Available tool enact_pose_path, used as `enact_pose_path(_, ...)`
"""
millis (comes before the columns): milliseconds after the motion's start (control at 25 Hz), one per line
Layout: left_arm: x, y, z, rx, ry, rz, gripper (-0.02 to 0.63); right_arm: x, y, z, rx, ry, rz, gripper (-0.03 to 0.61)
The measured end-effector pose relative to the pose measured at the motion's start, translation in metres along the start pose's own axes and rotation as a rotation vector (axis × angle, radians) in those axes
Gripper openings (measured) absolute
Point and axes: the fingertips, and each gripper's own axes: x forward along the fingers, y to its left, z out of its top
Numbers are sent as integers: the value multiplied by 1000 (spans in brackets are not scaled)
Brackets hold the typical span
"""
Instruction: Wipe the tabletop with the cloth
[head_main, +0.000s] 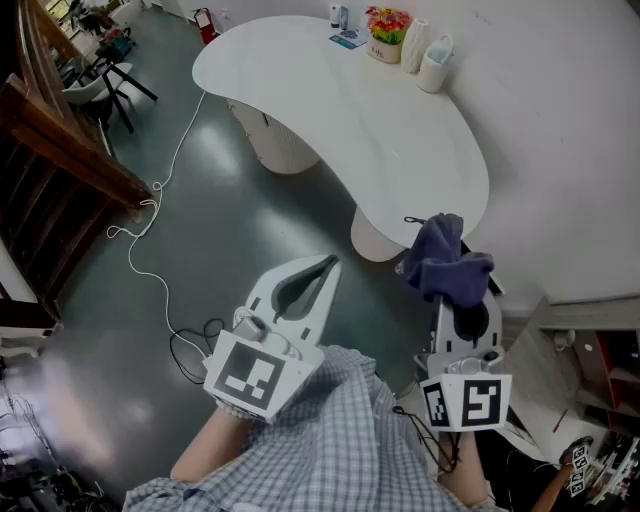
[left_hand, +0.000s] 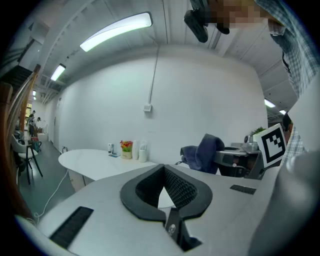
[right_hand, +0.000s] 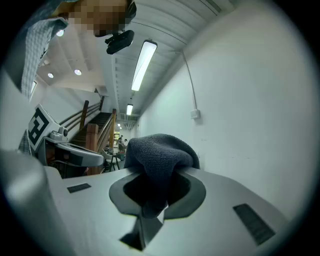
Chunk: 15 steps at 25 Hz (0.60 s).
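Note:
The white curved tabletop (head_main: 380, 130) stands ahead of me, beyond both grippers; the left gripper view shows the tabletop (left_hand: 95, 162) in the distance. My right gripper (head_main: 452, 275) is held in the air near the table's near end, shut on a dark blue cloth (head_main: 440, 258). The cloth (right_hand: 157, 152) bunches up over the jaw tips and hides them. It shows to the right in the left gripper view as the cloth (left_hand: 205, 152). My left gripper (head_main: 328, 263) hovers over the floor, jaws shut with nothing between them (left_hand: 163, 166).
A flower pot (head_main: 388, 28), two white containers (head_main: 428, 55) and a blue card (head_main: 349, 40) sit at the table's far end by the wall. A white cable (head_main: 150, 250) runs across the dark floor. A wooden rail (head_main: 60, 140) and chairs (head_main: 105, 80) stand at left.

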Motion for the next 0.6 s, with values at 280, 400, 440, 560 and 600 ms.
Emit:
enact_pose_path(280,0,5,0,-2,-13,-6,2,5,10,-4,-21,10,11,36)
enact_pose_path(400,0,9,0,-5,-9,-13,2,8,12,-4,-21,19,6,36)
enact_pose_path(440,0,10,0,-6,-9,-15,2,9,12,-5,-18,21,3,37)
enact_pose_path(560,1,15,1,-4,-8,-24,2,11,12,-5,-16,25,-10,37)
enact_pose_path(600,2,16,1,-2,-7,-28,2,13,13,-5,-15,25,-15,37)
